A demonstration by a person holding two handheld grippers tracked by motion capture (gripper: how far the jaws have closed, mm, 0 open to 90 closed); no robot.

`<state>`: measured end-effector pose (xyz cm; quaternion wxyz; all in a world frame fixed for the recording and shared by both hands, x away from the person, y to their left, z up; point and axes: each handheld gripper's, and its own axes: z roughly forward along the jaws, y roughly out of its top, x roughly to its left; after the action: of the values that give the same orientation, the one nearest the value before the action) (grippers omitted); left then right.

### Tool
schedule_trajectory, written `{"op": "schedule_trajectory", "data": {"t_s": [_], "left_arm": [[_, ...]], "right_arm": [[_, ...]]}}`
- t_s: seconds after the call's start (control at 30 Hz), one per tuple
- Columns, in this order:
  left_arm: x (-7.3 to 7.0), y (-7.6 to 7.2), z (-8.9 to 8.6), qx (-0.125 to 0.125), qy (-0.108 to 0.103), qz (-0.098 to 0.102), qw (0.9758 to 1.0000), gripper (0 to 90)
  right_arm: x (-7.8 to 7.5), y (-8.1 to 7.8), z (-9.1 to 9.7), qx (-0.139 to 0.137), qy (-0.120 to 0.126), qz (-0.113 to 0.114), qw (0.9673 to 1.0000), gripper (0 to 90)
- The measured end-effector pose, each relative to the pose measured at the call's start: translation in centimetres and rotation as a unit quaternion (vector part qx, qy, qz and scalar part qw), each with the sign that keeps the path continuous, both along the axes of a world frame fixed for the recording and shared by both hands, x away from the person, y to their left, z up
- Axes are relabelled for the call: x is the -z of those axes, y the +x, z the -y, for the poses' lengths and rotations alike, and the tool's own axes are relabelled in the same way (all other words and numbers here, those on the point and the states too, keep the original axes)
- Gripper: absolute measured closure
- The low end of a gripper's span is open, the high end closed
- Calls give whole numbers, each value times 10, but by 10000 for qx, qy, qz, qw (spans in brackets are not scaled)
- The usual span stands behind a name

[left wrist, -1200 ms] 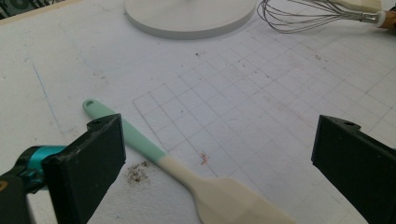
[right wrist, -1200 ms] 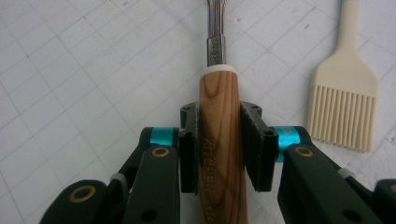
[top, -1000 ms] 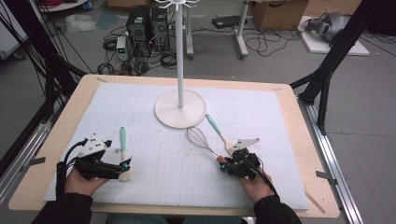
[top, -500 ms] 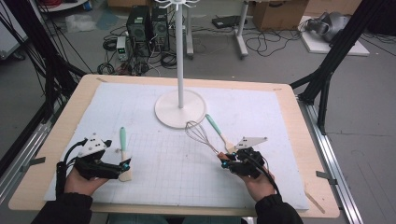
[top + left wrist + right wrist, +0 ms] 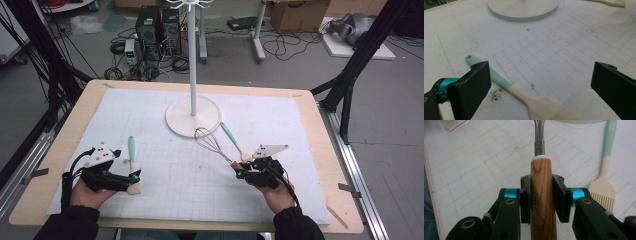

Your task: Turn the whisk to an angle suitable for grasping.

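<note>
Right tool is clenched on the wooden handle of a whisk; in the right gripper view both pads press the handle from either side, with the wires running up and away from the jaws. From the high view the whisk's wire head sits near the rim of the round white stand base, seemingly just above the mat; whether it touches I cannot tell. The stand's pole rises straight up from the middle of the base.

Just right of the whisk lies a brush with a mint handle and pale bristles, flat on the white grid mat. Same brush shows in the right gripper view, beside the right jaw, not touched.

Left tool is released, jaws standing wide. A spatula with a mint handle and cream blade lies flat on the mat between them; in the left gripper view its handle passes close by one jaw, and the other jaw is well apart from it. No pad presses on it.

Mat covers most of the wooden desk. A hand holds each tool at the near edge of the desk.
</note>
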<state>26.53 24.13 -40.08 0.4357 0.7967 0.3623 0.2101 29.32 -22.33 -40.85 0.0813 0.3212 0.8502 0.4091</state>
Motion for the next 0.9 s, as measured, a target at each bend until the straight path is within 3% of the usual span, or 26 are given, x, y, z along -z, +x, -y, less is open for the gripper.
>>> {"op": "schedule_trajectory", "data": {"t_s": [0.9], "left_arm": [[-3, -1, 5, 110, -68, 62, 9999, 33]], "right_arm": [[-7, 7, -6, -459, 86, -28, 9989, 703]]}}
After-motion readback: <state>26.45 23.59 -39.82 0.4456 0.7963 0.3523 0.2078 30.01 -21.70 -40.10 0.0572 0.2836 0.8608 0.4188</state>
